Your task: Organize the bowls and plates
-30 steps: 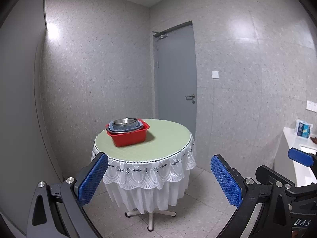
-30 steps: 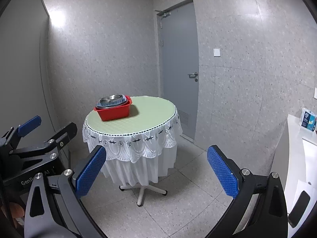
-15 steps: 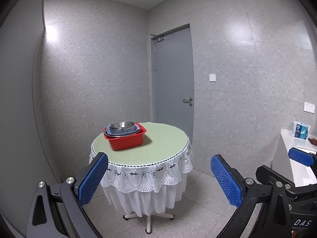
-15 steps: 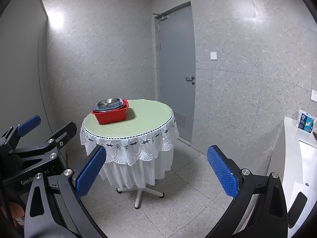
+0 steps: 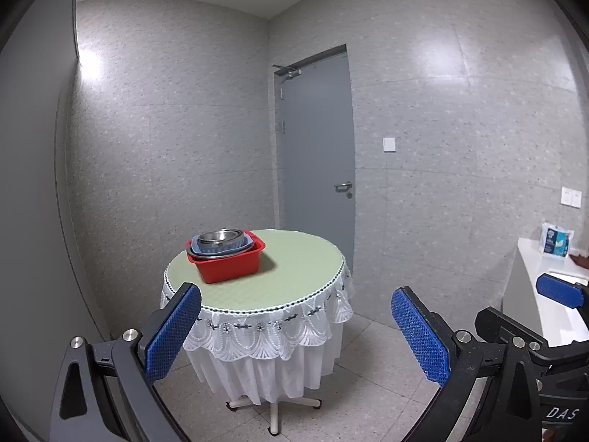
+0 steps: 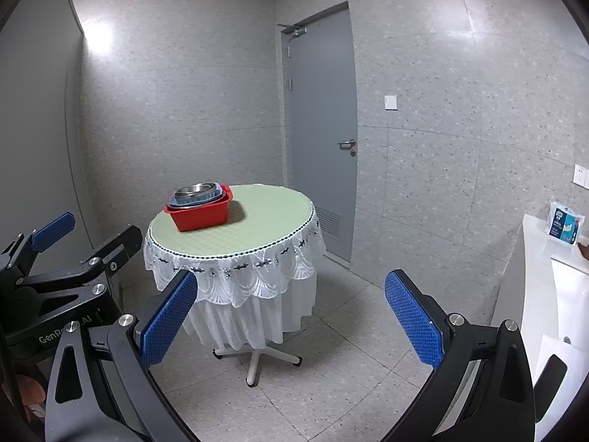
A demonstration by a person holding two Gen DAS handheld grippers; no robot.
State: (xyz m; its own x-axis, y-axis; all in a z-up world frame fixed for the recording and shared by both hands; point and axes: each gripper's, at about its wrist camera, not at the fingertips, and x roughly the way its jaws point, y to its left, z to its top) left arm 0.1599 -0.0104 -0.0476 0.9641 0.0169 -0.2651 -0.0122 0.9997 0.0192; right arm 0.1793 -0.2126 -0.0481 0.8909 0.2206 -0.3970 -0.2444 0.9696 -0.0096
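Your left gripper (image 5: pixel 296 326) is spread wide with nothing between its blue pads (image 5: pixel 173 331). Your right gripper (image 6: pixel 291 316) is the same: jaws wide apart, nothing held. Both hang in the air, well short of the table.

View differences: the right wrist view catches your left gripper at its left edge, black frame and one blue tip. The left wrist view shows only a blue tip and part of the frame of your right gripper at its right edge.

Beyond the fingers: a speckled tile floor (image 6: pixel 331 386), then a round table (image 5: pixel 294 276) with a pale green top and white lace skirt on a white pedestal foot. The red basin (image 5: pixel 230 267) sits on the table's far left part. Inside it, a blue-grey dish (image 5: pixel 224 245) holds a stack of metal bowls (image 5: pixel 221 235); count unclear.

At right, a white counter (image 6: pixel 533 258) carries a blue-and-white packet (image 6: pixel 565 223); the right wrist view shows more of the counter.

Farthest back: a closed grey door (image 6: pixel 320 129) with a lever handle, and a wall switch (image 6: pixel 390 102) beside it.
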